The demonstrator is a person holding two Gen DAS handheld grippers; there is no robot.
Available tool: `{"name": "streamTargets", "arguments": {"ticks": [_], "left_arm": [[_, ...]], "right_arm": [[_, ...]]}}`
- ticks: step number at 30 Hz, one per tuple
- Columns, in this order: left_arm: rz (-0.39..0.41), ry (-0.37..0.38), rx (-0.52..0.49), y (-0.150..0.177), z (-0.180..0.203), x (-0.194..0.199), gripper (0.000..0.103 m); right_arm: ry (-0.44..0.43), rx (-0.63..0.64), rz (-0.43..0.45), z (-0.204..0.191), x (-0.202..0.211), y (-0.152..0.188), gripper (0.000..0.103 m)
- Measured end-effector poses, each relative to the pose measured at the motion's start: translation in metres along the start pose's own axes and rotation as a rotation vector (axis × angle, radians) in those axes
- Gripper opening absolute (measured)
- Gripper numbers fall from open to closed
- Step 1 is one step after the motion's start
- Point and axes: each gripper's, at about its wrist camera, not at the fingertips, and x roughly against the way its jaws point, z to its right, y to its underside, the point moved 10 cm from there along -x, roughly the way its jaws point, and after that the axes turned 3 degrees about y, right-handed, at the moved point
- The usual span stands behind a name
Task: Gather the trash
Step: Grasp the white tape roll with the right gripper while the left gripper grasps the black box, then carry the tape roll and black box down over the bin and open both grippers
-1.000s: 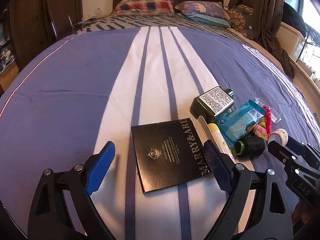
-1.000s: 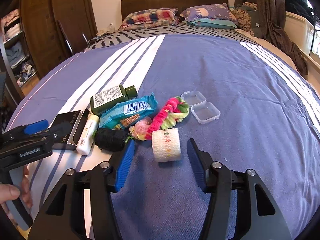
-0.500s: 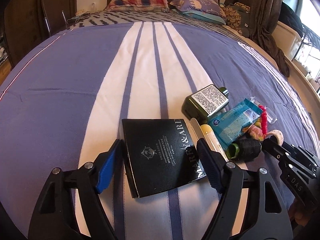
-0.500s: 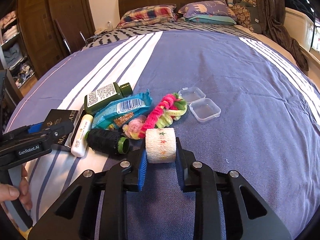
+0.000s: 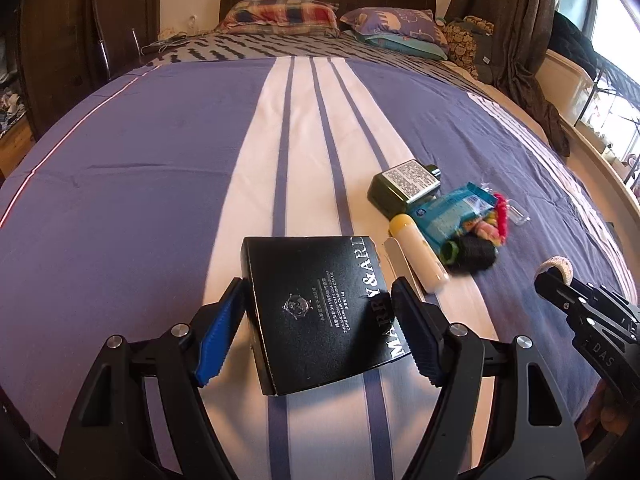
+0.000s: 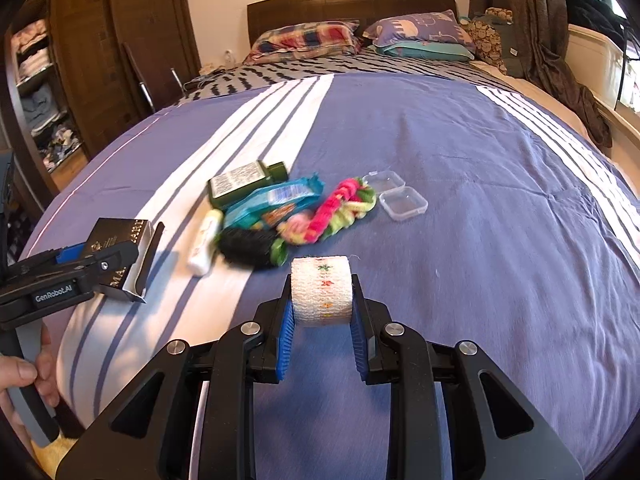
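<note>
**Both tongs loaded, nowhere yet to drop it**

The pick-up step is in hand. The right gripper is clamped on the white bandage roll, raised just clear of the bedspread. The left gripper pinches the black box by its sides, near end tilted up. A second ago both sets of fingers stood wide around their items. Next, I'd guess, each load is carried to a bin; none is in view. The bottle, wrapper and plastic case remain farther out.
</note>
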Motion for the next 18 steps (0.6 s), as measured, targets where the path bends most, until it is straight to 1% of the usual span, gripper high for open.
{"name": "streamTargets", "arguments": {"ticks": [8, 14, 18], "left_arm": [[0.036, 0.023, -0.033, 0.034, 0.016, 0.065, 0.071], [0.060, 0.047, -0.046, 0.068, 0.033, 0.108, 0.071], [0.076, 0.067, -0.059, 0.089, 0.046, 0.130, 0.071]], "right_arm": [[-0.026, 0.013, 0.014, -0.014, 0.048, 0.025, 0.026], [-0.033, 0.017, 0.018, -0.014, 0.083, 0.053, 0.026], [-0.030, 0.011, 0.017, -0.010, 0.105, 0.078, 0.026]]}}
